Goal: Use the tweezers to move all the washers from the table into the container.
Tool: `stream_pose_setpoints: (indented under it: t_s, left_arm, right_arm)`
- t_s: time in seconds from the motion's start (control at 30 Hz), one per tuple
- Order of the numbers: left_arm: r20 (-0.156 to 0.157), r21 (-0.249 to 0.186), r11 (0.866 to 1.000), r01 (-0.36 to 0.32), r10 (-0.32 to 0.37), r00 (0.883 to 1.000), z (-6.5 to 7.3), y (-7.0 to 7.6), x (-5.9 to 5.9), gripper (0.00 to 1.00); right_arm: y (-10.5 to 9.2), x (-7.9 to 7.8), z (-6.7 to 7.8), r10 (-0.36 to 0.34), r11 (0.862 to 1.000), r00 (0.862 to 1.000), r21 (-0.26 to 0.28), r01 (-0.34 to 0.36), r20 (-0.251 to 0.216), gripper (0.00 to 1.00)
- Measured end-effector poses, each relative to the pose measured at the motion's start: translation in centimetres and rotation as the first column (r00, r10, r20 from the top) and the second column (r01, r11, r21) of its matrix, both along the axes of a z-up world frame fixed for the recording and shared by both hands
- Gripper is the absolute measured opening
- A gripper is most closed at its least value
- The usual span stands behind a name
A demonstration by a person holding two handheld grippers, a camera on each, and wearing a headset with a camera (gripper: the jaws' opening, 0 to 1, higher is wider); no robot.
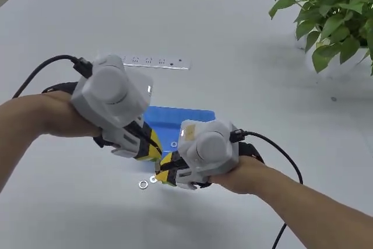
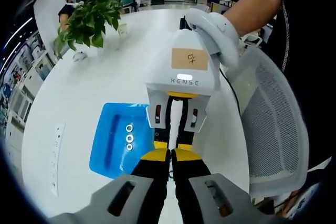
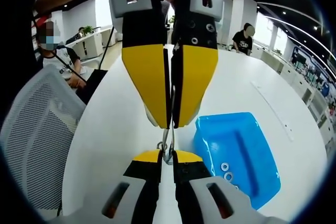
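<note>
My two grippers face each other tip to tip over the white table. The left gripper (image 2: 169,153) is shut on the thin metal tweezers (image 3: 166,144). The right gripper (image 3: 168,156) is shut on the same tweezers from the opposite side. In the head view the left gripper (image 1: 152,148) is upper left and the right gripper (image 1: 164,170) lower right. Two washers (image 1: 143,185) lie on the table just below the tips. The blue container (image 1: 186,116) sits behind the grippers, and three washers (image 2: 129,136) lie in it.
A white power strip (image 1: 154,62) lies beyond the container. A potted plant (image 1: 332,10) stands at the far right. A white mesh chair (image 2: 273,119) stands beside the table edge. People sit in the background of the right gripper view.
</note>
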State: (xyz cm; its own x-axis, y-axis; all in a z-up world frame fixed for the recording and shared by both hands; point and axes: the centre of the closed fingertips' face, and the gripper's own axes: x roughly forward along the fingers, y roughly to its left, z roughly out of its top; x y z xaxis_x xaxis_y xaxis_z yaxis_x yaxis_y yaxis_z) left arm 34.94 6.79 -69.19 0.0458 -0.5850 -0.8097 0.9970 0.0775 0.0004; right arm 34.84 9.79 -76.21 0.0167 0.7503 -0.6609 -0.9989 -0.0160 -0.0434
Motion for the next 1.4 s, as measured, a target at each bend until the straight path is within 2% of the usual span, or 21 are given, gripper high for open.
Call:
stream_pose_setpoints:
  t_s: [0.57,0.93,1.4]
  left_arm:
    - [0.046,-0.022,1.000,-0.002,0.003,0.999,2.7,-0.3,-0.3,0.05]
    - [0.085,-0.036,0.999,0.002,0.001,0.996,4.7,-0.4,0.8,0.05]
    - [0.110,-0.048,0.999,-0.001,0.006,0.994,5.6,-0.2,2.9,0.05]
  right_arm:
    - [0.0,0.3,2.7,0.001,1.000,0.998,0.002,-0.002,0.055,0.10]
    - [0.0,1.6,4.7,0.003,1.000,0.995,0.006,-0.003,0.095,0.10]
    - [0.4,3.9,5.6,0.006,1.000,0.993,0.007,-0.007,0.115,0.10]
